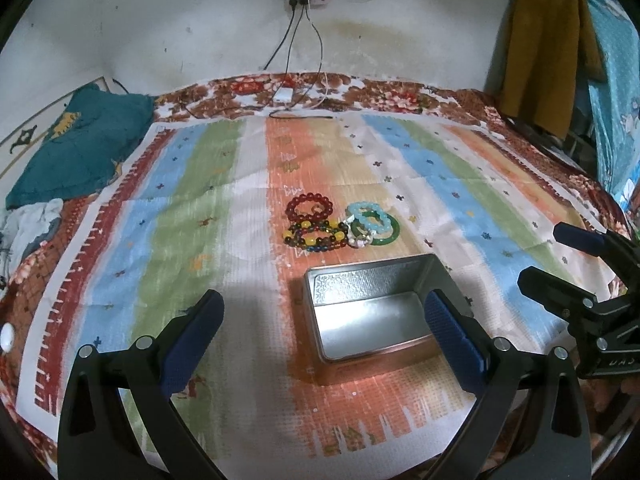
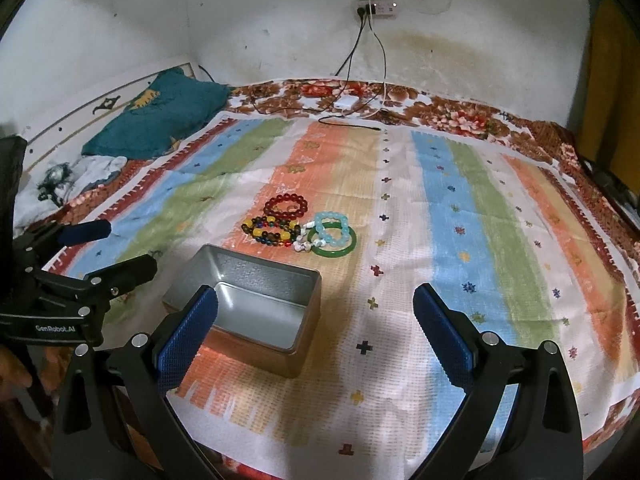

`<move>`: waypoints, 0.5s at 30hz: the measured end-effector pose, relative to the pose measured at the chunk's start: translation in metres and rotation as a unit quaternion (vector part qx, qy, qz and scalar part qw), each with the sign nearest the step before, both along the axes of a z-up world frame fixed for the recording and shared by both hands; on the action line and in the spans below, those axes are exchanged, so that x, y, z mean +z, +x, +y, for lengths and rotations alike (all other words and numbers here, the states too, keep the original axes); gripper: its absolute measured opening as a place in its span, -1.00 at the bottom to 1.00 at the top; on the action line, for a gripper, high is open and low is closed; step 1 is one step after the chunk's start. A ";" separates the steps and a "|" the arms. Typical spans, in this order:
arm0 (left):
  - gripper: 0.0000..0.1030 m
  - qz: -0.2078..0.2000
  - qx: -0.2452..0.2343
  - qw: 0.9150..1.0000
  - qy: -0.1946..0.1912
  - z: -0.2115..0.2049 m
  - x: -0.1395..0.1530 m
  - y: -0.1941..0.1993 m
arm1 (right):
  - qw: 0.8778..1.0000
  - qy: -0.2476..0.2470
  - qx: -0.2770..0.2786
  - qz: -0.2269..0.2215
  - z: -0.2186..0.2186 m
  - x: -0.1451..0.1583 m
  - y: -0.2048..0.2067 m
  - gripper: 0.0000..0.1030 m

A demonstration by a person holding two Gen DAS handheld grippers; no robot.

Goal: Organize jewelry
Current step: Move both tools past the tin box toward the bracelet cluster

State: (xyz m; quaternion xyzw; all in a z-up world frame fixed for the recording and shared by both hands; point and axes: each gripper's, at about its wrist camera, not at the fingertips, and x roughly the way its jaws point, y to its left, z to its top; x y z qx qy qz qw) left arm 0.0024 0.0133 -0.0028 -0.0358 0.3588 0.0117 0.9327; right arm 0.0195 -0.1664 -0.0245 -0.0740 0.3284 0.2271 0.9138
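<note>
Two grippers are in view, each empty with its jaws spread wide. Left gripper [image 1: 322, 320] hovers above the near left side of the tin box [image 2: 256, 304]; its right finger pad [image 1: 454, 344] overlaps the tin's right wall in the left wrist view. Right gripper [image 2: 314, 320] hovers at the tin's near right; its left finger pad [image 2: 186, 340] overlaps the tin's near-left corner. "GenRobot.AI" is legible on the left gripper's body in the right wrist view.

One tin box, open-topped and with nothing inside, sits on the striped cloth [image 2: 460, 216]. Just beyond the tin lies a touching cluster of bracelets: one dark red beaded bracelet [image 2: 286, 206], one multicoloured beaded bracelet [image 2: 272, 232], one pale blue beaded bracelet [image 2: 333, 228], one green bangle [image 2: 334, 250] and one small whitish piece [image 2: 304, 245] of unclear make.

Farther past the tin: one teal pillow [image 2: 160, 120] far left, one white charger [image 2: 346, 102] with cables, one wall power strip [image 2: 376, 9]; its label is unreadable
</note>
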 end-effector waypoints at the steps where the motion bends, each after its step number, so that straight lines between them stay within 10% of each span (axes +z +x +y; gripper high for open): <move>1: 0.89 -0.002 0.000 1.000 0.001 0.001 0.000 0.000 | 1.000 0.001 -0.001 0.000 0.000 0.000 0.000 0.93; 15: 0.90 0.011 0.017 1.000 -0.011 0.008 0.002 0.004 | 1.000 -0.006 -0.016 0.008 -0.002 -0.001 0.007 0.93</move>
